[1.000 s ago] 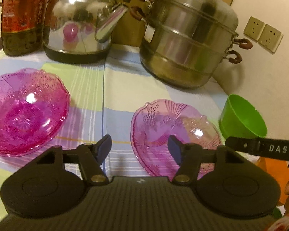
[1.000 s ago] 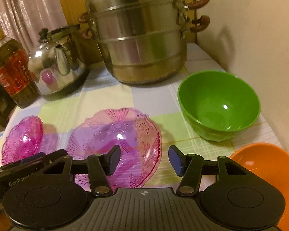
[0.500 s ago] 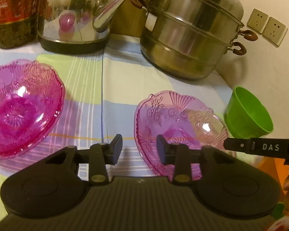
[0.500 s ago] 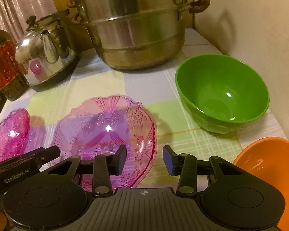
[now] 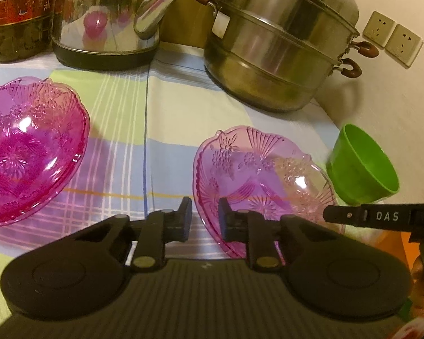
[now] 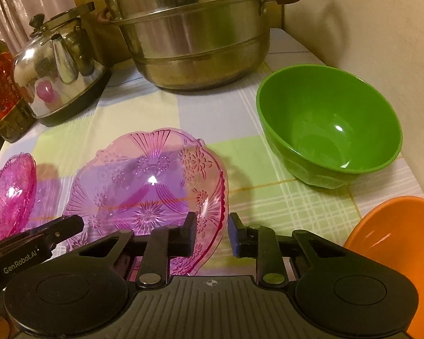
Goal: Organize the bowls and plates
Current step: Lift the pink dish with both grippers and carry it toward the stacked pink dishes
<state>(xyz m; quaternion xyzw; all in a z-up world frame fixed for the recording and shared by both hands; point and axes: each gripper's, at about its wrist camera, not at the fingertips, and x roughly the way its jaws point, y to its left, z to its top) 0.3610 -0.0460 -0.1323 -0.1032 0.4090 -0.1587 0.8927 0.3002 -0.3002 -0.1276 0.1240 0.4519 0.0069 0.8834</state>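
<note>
Both grippers are on the pale pink glass plate [image 5: 257, 175], one at each side of its near rim. Left gripper [image 5: 205, 219]: jaws closing, plate's left rim edge sits in the gap; can't tell if the pads are pressing on it. Right gripper [image 6: 212, 233]: jaws closing, plate's right rim edge runs between the fingers, inner finger over the plate's bowl, outer finger over bare cloth; contact not clear either.

Plate lies flat on the checked tablecloth [image 5: 121, 130], mid-table. Deep magenta glass bowl [image 5: 28, 155] lies well to its left, a wide strip of open cloth between them. Green plastic bowl [image 6: 329, 128] stands right of the plate, close to the wall [image 6: 381, 42], with a clear band of cloth between bowl and plate. Orange bowl [image 6: 393, 243] is at the near right corner, just beside the right gripper's body, tight there.

Back edge is crowded: steel steamer pot [image 5: 279, 48] behind the plate, kettle [image 5: 104, 19] and oil bottle [image 5: 17, 14] further left. Open cloth separates the pot from the plate's far rim.
</note>
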